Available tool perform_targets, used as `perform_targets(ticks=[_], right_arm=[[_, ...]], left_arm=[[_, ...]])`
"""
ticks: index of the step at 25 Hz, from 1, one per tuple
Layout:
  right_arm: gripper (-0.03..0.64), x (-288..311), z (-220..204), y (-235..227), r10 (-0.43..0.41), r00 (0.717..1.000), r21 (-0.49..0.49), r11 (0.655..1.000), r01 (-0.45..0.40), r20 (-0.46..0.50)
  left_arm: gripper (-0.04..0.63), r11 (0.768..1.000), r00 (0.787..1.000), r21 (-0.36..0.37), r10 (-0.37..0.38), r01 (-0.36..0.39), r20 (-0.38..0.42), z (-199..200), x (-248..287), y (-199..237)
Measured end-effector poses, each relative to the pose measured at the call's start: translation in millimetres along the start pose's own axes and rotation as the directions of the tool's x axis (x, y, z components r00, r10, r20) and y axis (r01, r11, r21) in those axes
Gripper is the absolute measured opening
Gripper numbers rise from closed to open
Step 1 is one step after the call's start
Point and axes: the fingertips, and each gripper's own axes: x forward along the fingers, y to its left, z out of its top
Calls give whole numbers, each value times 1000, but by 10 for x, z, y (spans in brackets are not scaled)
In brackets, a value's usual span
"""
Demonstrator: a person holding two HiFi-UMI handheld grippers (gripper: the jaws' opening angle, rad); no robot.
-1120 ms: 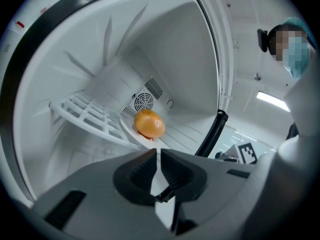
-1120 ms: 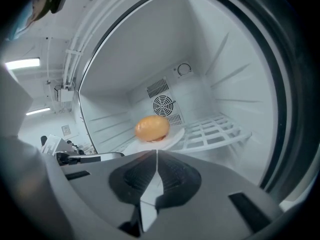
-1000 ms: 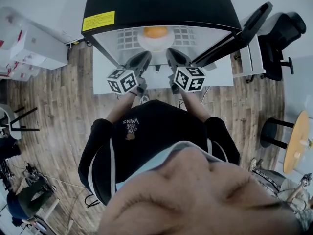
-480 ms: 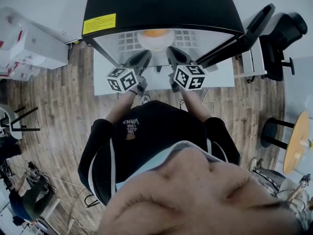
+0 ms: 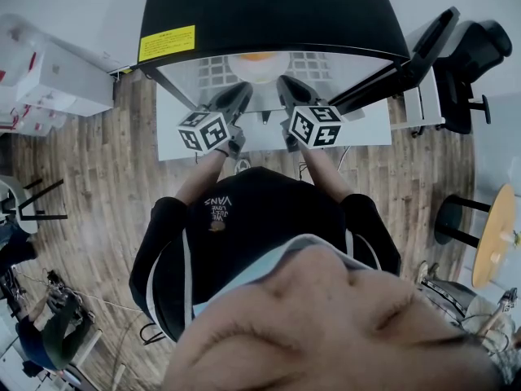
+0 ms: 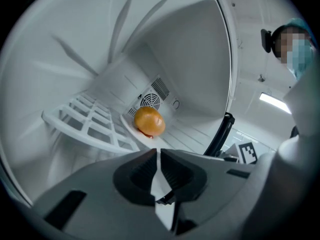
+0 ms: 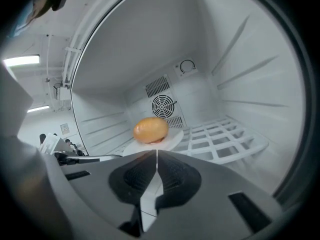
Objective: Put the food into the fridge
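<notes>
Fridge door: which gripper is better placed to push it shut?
Likely the right gripper: the open door stands on its side, farther from the left gripper. Both are shut and empty.

You wear a black short-sleeved T-shirt [image 5: 269,226] with small pale lettering on the chest. Your left gripper [image 6: 158,153] and right gripper [image 7: 156,155] are dark grey with ribbed black jaws, each carrying a cube [image 5: 203,131] with black-and-white square markers.

Golden-orange bun [image 7: 150,129] on a white plate [image 7: 176,138], white all round inside the fridge [image 5: 269,6], glossy black outside with a yellow label [image 5: 165,42]. Left gripper [image 6: 158,152] and right gripper [image 7: 155,153] dark grey, their marker cubes [image 5: 203,131] chequered black-and-white, floor [image 5: 98,177] brown wood-grain.
</notes>
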Motion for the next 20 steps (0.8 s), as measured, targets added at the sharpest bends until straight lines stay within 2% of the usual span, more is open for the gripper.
perform_targets(ticks=[20], right_arm=[[17,-50,55,72,13,999,-1,1000,-13,41]], left_arm=[[29,1000,1000,6,-11,11,14,11,-37,-32]])
